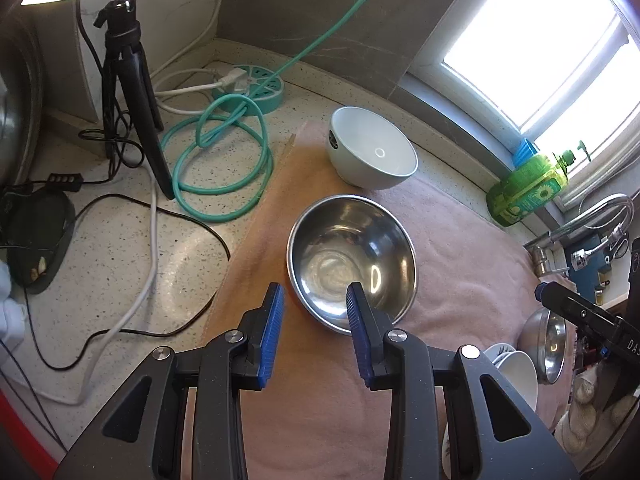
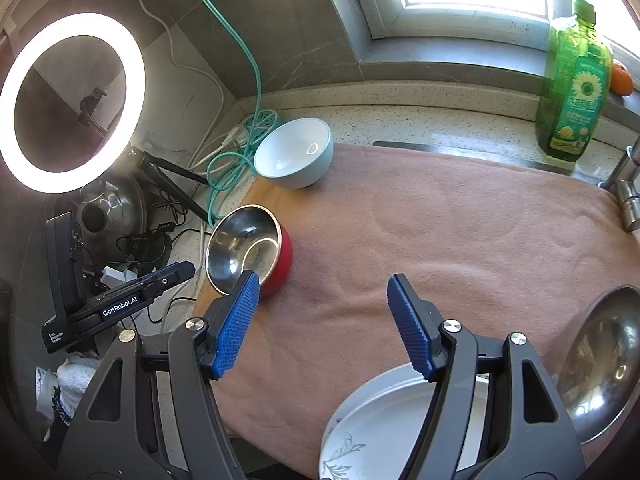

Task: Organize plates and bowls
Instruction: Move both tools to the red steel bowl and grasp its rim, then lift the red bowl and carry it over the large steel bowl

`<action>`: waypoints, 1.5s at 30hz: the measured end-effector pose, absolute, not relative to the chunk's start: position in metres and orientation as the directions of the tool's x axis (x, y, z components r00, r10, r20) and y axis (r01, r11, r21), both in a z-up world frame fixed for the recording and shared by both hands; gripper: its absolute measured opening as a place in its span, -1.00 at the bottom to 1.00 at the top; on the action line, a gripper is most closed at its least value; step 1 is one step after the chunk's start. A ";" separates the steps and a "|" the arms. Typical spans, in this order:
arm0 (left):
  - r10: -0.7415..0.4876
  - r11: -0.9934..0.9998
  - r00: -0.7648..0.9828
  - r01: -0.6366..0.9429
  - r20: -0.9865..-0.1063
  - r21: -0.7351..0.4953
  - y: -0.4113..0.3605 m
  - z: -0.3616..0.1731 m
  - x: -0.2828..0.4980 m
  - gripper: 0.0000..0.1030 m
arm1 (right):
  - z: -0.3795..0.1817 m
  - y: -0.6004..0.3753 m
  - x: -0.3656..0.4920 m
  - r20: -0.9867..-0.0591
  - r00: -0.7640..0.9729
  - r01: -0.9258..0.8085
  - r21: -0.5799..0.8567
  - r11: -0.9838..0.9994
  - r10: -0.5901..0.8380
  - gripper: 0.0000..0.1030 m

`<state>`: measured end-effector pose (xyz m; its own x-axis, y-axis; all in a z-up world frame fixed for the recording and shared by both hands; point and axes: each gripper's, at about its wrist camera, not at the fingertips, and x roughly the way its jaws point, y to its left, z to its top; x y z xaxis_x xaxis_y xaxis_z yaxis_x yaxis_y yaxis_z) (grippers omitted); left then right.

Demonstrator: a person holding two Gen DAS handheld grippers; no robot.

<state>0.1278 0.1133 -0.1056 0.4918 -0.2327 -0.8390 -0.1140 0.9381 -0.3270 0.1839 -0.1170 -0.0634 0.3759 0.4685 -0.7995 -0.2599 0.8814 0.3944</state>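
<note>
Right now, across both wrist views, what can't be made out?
- Plate, right wrist view: its near part is cut off by the frame's bottom edge and its right side is covered by the right gripper.
- Steel bowl, left wrist view: partly behind the other gripper's black body.
- Bottle label, left wrist view: too small to read.

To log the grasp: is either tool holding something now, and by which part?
Nothing is held. The left tool and the right tool are both open, with nothing between their blue pads.
</note>
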 end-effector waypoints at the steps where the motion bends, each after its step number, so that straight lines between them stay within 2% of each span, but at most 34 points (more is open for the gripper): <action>1: -0.240 0.935 0.489 -0.117 -0.839 -0.335 0.116 -0.109 0.131 -0.41 | -0.069 -0.110 0.189 -0.803 0.358 -0.257 0.407 0.877 0.477 0.34; 9: -0.287 0.911 0.454 -0.142 -0.843 -0.387 0.125 -0.127 0.148 -0.41 | -0.111 -0.067 0.222 -0.823 0.241 -0.225 0.468 0.854 0.515 0.32; 10: -0.289 0.911 0.452 -0.141 -0.844 -0.387 0.125 -0.127 0.150 -0.41 | -0.115 -0.064 0.224 -0.828 0.234 -0.224 0.465 0.857 0.510 0.27; 12: -0.292 0.911 0.448 -0.139 -0.845 -0.389 0.125 -0.128 0.153 -0.41 | -0.124 -0.056 0.231 -0.837 0.213 -0.218 0.462 0.860 0.504 0.04; 17: -0.299 0.907 0.440 -0.145 -0.847 -0.396 0.127 -0.133 0.159 -0.41 | -0.142 -0.050 0.245 -0.848 0.180 -0.182 0.470 0.864 0.499 -0.03; 23: -0.304 0.905 0.424 -0.150 -0.853 -0.397 0.126 -0.142 0.163 -0.42 | -0.154 -0.043 0.250 -0.851 0.153 -0.181 0.475 0.861 0.502 -0.34; 26: -0.315 0.899 0.420 -0.156 -0.851 -0.410 0.127 -0.145 0.164 -0.55 | -0.157 -0.042 0.250 -0.847 0.148 -0.174 0.486 0.856 0.511 -0.50; 29: -0.316 0.900 0.416 -0.154 -0.853 -0.408 0.126 -0.146 0.165 -0.64 | -0.156 -0.040 0.250 -0.849 0.155 -0.177 0.480 0.859 0.506 -0.55; 33: -0.317 0.902 0.415 -0.145 -0.853 -0.406 0.122 -0.145 0.165 -0.67 | -0.155 -0.037 0.251 -0.842 0.143 -0.183 0.494 0.850 0.520 -0.77; 45: -0.308 0.909 0.445 -0.122 -0.841 -0.398 0.113 -0.128 0.155 -0.67 | -0.137 -0.040 0.236 -0.840 0.167 -0.202 0.483 0.852 0.516 -0.78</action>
